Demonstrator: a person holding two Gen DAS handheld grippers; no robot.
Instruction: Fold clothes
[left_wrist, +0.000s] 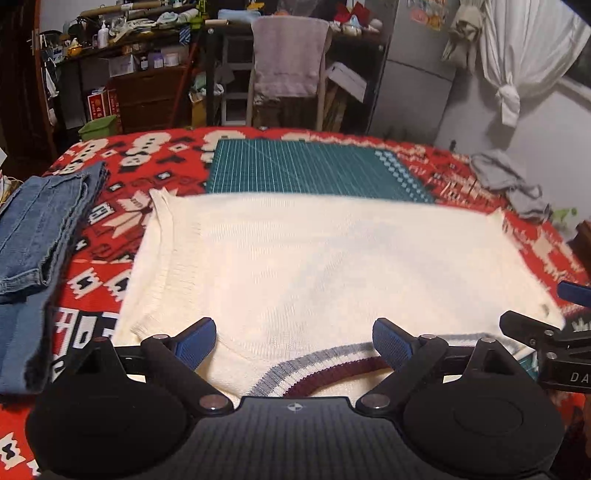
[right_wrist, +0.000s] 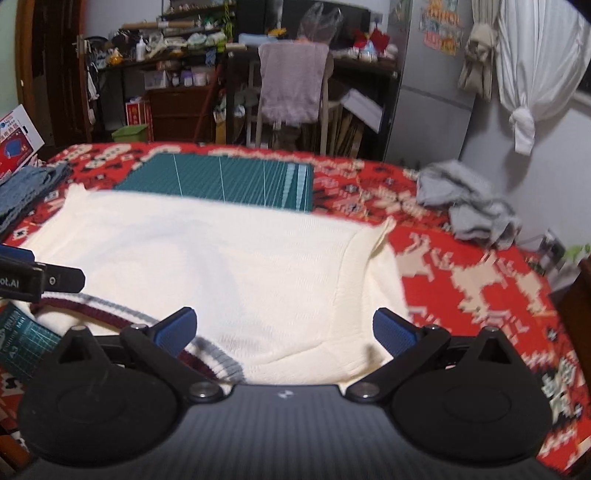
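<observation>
Sweater: a cream knit sweater (left_wrist: 332, 266) lies spread flat on the table, its V-neck collar (left_wrist: 325, 365) (banded grey, white and maroon) at the near edge, its far hem lapping the near edge of the cutting mat.
Left gripper: the left gripper (left_wrist: 294, 341) hovers over the near edge of the sweater at the collar, its blue-padded fingers (left_wrist: 195, 341) wide apart with nothing between them.
Right gripper: the right gripper (right_wrist: 284, 330) sits over the sweater's near right part, just right of the collar, fingers (right_wrist: 395, 332) spread apart and holding nothing; whether the pads touch the knit cannot be told.
Table: the table is covered by a red patterned cloth (right_wrist: 461, 280) with white and black motifs.
Cutting mat: a green gridded cutting mat (left_wrist: 314, 170) lies on the cloth at the far middle, partly under the sweater.
Jeans: folded blue denim jeans (left_wrist: 40, 236) rest at the left side of the table, apart from the sweater.
Grey garment: a crumpled grey garment (right_wrist: 469, 199) sits at the far right of the table, well apart from the sweater.
Background: a chair (left_wrist: 290, 62) draped with a pale pink towel stands beyond the table's far edge.
</observation>
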